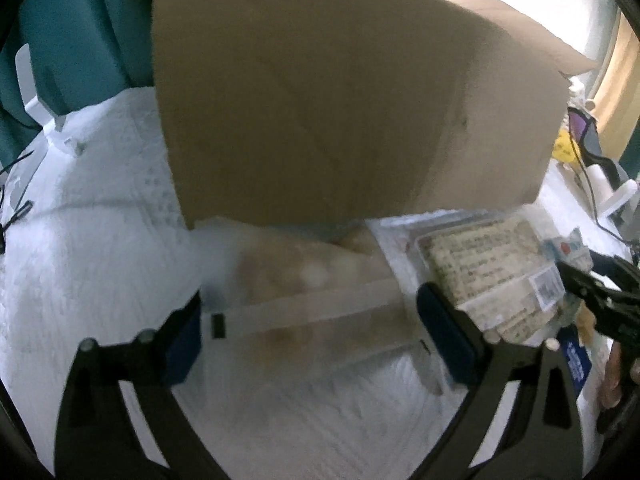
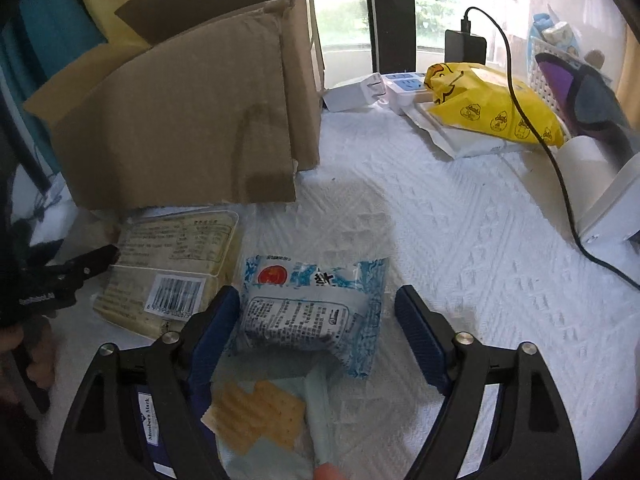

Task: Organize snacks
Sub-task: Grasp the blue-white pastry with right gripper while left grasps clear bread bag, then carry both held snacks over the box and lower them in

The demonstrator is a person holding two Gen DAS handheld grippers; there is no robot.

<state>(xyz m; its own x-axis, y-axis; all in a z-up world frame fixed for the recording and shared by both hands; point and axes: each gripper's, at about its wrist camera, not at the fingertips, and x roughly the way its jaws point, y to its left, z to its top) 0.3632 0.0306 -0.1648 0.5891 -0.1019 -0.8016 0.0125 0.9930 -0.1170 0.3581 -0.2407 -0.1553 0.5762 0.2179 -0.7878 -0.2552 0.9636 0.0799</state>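
A: Item one: blue-white snack packet [image 2: 316, 312], lying on the worktop [image 2: 460, 240] between your right tongs [image 2: 320, 332], which are spread and empty. Light, soft, crinkly film; I'd pinch across the padded middle, gently.

B: And the left?

A: Left tongs [image 1: 312, 332] released, straddling a blurred clear pouch [image 1: 304, 280] below the cardboard box [image 1: 340, 100]. Item two: rigid cracker tray [image 2: 176, 264], probably brittle inside. Surface: white embossed cloth. Window beyond.

Open cloth [image 2: 460, 240] right of blue packet [image 2: 316, 308], wide lane toward window; blocked left by cardboard box [image 2: 180, 120] and its hanging flap, clear tray [image 2: 172, 264] beneath; black cable [image 2: 560, 184], yellow bag [image 2: 488, 100] crowd far right
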